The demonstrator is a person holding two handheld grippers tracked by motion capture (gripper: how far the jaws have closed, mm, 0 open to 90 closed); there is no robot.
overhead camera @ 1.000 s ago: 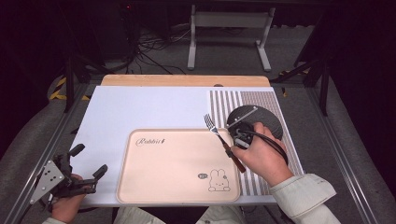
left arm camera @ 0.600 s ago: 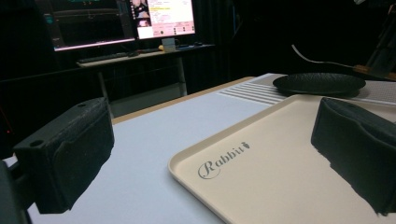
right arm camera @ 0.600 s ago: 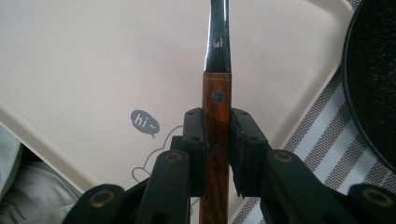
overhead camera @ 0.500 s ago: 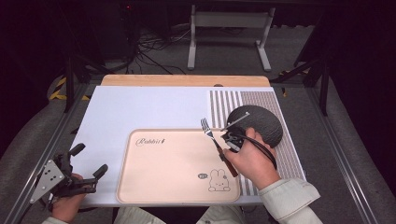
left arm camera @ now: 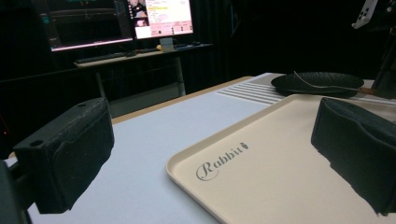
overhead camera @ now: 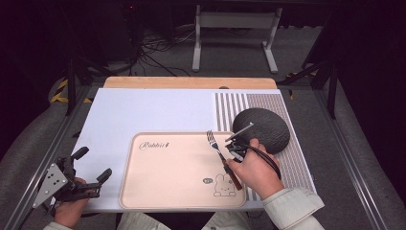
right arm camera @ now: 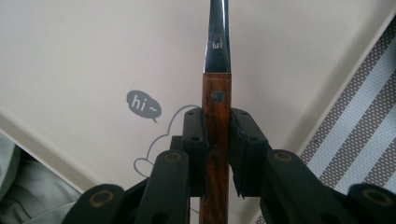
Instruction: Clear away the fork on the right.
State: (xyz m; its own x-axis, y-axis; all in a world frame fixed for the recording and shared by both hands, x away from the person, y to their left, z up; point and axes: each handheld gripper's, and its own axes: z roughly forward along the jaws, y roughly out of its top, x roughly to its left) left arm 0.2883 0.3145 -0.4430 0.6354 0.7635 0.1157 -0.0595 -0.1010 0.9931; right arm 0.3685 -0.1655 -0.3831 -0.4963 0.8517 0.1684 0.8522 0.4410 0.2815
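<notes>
Right gripper view showing right gripper (right arm camera: 216, 140) clenching the fork (right arm camera: 217, 100) by its wooden handle, hovering over the tray (overhead camera: 158, 191) near the rabbit print – risking a tilt or slip, gripping so narrow a handle; left gripper (overhead camera: 91, 165) resting released off the tray's left – posing no hazard

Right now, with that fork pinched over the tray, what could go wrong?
1. The right gripper clamps only the fork's narrow wooden handle, with the long metal end sticking out; the fork might pivot or slip.
2. The fork sits near the right rim of the beige tray, so it could catch that rim.
3. The black plate lies close beside the hand and may get bumped.
</notes>
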